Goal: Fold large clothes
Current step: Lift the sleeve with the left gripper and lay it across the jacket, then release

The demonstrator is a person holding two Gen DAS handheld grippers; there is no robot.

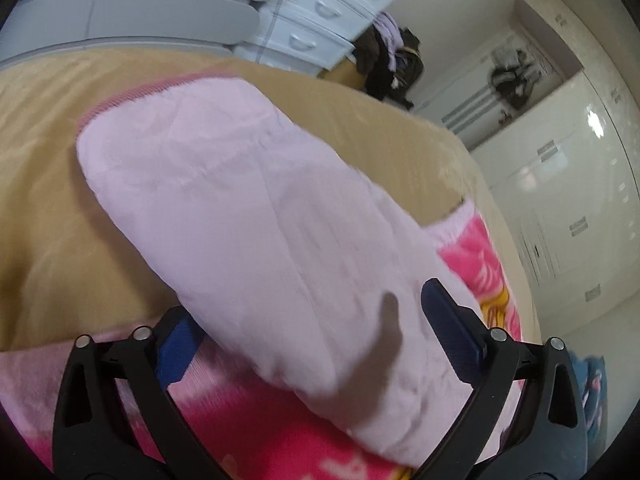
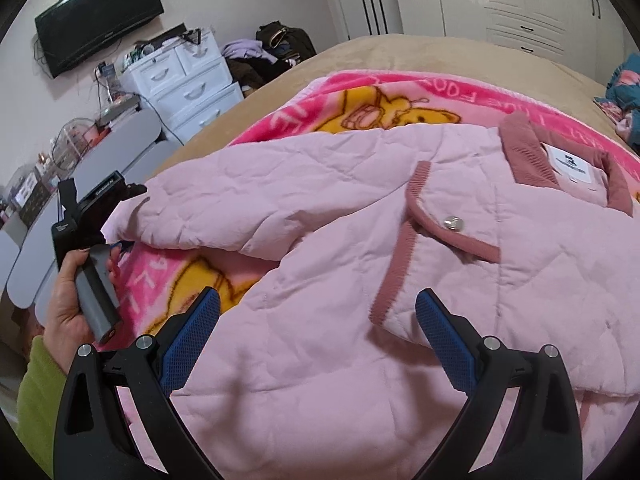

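two claws gape wide: left claw (image 1: 304, 320) straddles the pink jacket (image 1: 240, 200) sleeve, right claw (image 2: 318, 320) grips nothing.

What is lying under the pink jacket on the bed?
Under the pink jacket lies a pink cartoon blanket, on a tan bedcover. The blanket's middle is covered, so its full picture cannot be seen.

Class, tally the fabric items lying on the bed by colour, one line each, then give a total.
Pale pink quilted jacket: 1
Hot-pink cartoon blanket: 1
Tan bedspread: 1
Blue floral fabric: 1
Total: 4
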